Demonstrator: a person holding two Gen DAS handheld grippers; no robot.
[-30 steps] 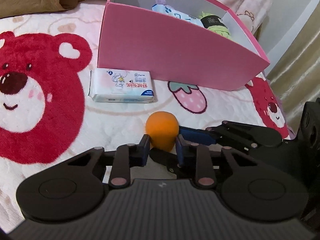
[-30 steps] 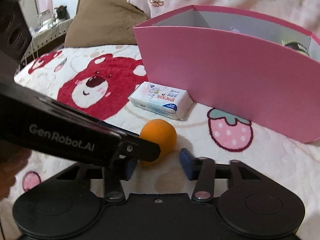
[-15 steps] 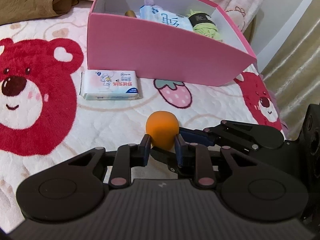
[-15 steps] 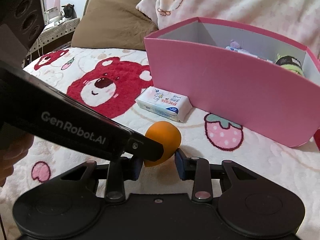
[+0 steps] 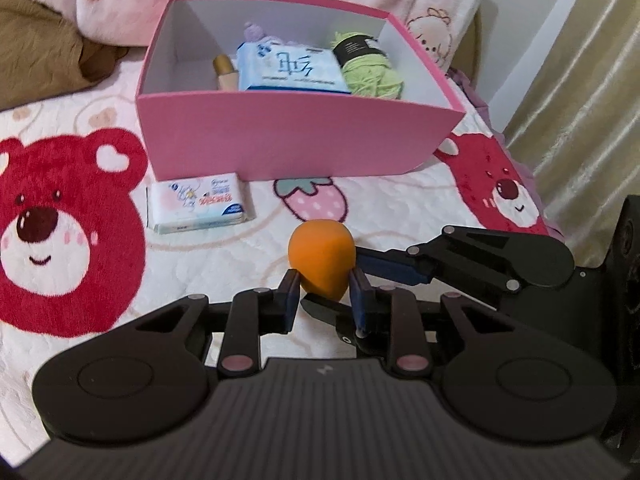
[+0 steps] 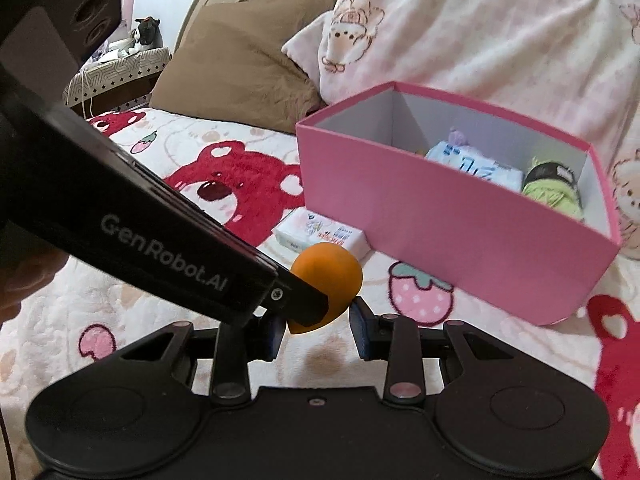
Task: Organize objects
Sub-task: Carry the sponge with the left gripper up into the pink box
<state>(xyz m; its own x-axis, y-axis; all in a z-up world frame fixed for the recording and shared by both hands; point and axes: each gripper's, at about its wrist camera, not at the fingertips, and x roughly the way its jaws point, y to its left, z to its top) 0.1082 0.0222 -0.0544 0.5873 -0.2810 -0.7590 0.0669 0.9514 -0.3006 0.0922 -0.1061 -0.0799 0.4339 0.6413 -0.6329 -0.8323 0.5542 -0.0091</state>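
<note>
An orange egg-shaped sponge (image 5: 320, 256) hangs a little above the bear-print bedspread. My left gripper (image 5: 324, 284) is shut on its narrow lower end. My right gripper (image 6: 318, 316) comes in from the right and is shut on the same sponge (image 6: 332, 272); the left gripper's finger (image 6: 304, 304) hides its left pad. Behind stands an open pink box (image 5: 296, 140) holding a blue tissue pack (image 5: 292, 66), green yarn (image 5: 368, 68) and a gold-capped bottle (image 5: 226, 72). A white tissue pack (image 5: 198, 206) lies on the bedspread just in front of the box's left corner.
A brown pillow (image 6: 232, 52) and a pink blanket (image 6: 480, 32) lie behind the box. A beige curtain (image 5: 580, 100) hangs past the bed's right edge. Part of a hand (image 6: 24, 276) shows at the left behind the left gripper.
The right gripper's jaws closed onto the sponge. Both grippers then rose together with it, so the box's inside now shows and the bedspread sits lower.
</note>
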